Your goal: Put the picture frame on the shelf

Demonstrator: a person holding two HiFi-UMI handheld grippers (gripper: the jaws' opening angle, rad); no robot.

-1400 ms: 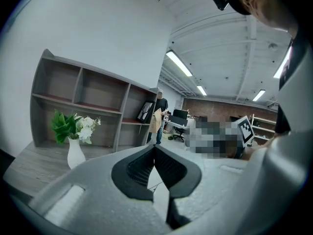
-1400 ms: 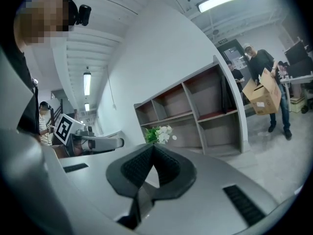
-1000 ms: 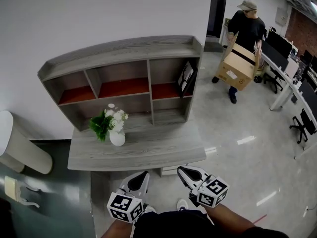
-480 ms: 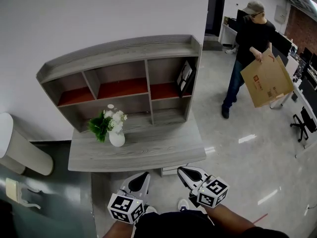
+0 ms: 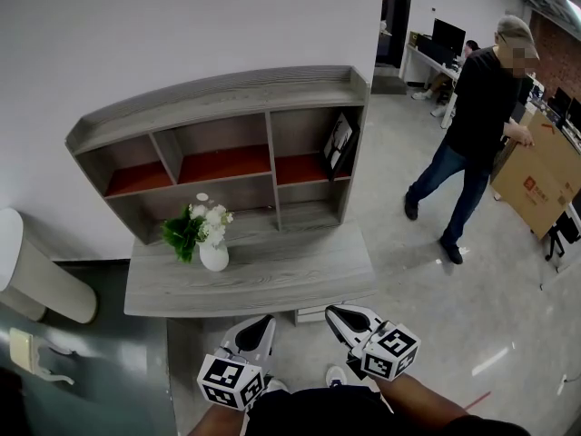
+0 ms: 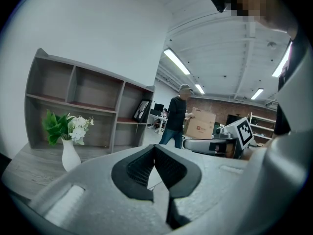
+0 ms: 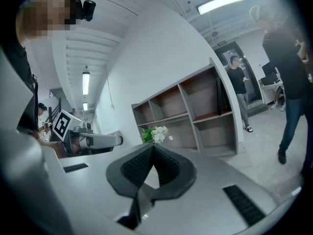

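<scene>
A black picture frame (image 5: 340,143) leans upright in the upper right compartment of the grey wooden shelf (image 5: 227,98); it also shows as a dark frame (image 6: 142,110) in the left gripper view. My left gripper (image 5: 257,328) and right gripper (image 5: 337,315) hover side by side low in the head view, in front of the desk's near edge, well short of the shelf. Both are shut with nothing between their jaws, the pads meeting tip to tip in the left gripper (image 6: 154,149) and the right gripper (image 7: 153,148).
A white vase of flowers (image 5: 209,236) stands on the grey desk top (image 5: 300,275) below the shelf. A person in black (image 5: 477,134) walks on the floor at right beside a cardboard box (image 5: 545,175). Office desks and chairs lie beyond. A white cylinder (image 5: 36,271) sits at left.
Both grippers have stayed put. The person has walked from the back right toward the right foreground, and the cardboard box now sits lower at the right edge.
</scene>
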